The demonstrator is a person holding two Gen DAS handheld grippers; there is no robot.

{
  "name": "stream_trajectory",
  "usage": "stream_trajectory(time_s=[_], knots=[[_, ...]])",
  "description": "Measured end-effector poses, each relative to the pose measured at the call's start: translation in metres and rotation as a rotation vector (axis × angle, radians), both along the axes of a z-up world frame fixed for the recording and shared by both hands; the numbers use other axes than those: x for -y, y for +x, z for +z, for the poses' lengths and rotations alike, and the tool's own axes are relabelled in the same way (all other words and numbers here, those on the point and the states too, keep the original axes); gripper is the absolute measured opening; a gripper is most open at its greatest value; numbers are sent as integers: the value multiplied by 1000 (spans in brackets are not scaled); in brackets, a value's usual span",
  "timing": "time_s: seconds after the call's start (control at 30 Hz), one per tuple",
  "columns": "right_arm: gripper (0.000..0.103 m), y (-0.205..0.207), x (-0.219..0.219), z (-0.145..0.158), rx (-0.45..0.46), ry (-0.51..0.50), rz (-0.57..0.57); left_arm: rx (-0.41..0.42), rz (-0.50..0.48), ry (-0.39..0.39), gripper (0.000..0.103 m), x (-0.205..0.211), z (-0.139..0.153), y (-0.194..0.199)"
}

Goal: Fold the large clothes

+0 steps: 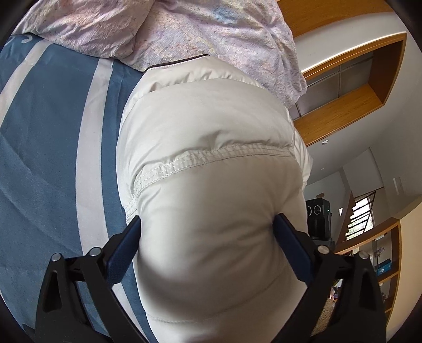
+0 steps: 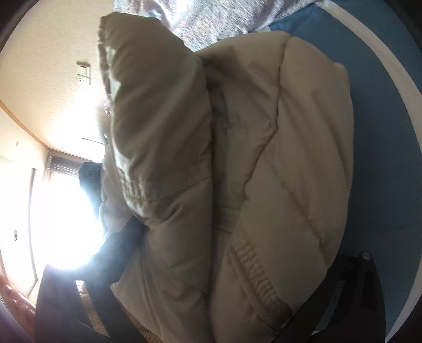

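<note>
Left wrist view is showing the left gripper (image 1: 208,224) squeezing the puffy jacket (image 1: 208,137) wide-jawed at the bed (image 1: 47,137) edge, while right wrist view is showing the right gripper (image 2: 237,242) straddling its folded bulk, which I judge needs even, deep bites.

right gripper (image 2: 232,245): jaws spread wide around a puffy beige quilted down jacket (image 2: 263,158), left finger pressed into it | jacket bundled on a blue bedsheet (image 2: 382,158) | floral quilt (image 2: 211,18) seen behind
</note>
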State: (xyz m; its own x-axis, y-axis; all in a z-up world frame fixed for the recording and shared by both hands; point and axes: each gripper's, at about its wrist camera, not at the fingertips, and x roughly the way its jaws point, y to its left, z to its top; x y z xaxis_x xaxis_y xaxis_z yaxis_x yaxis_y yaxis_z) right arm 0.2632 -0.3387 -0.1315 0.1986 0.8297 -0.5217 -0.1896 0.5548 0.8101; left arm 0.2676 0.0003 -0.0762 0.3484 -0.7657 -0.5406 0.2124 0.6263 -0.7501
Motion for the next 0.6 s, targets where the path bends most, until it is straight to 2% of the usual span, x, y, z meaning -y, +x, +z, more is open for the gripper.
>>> stream_trajectory(time_s=[0.13,0.3,0.6], knots=[[75,-10,4,2,27,16,3,19,8,-8,86,-4,5,-3],[63,-10,1,10,51,47,11,57,23,3,82,-12,17,-5],[59,20,-40,22,109,101,54,128,97,4,81,-49,44,0]])
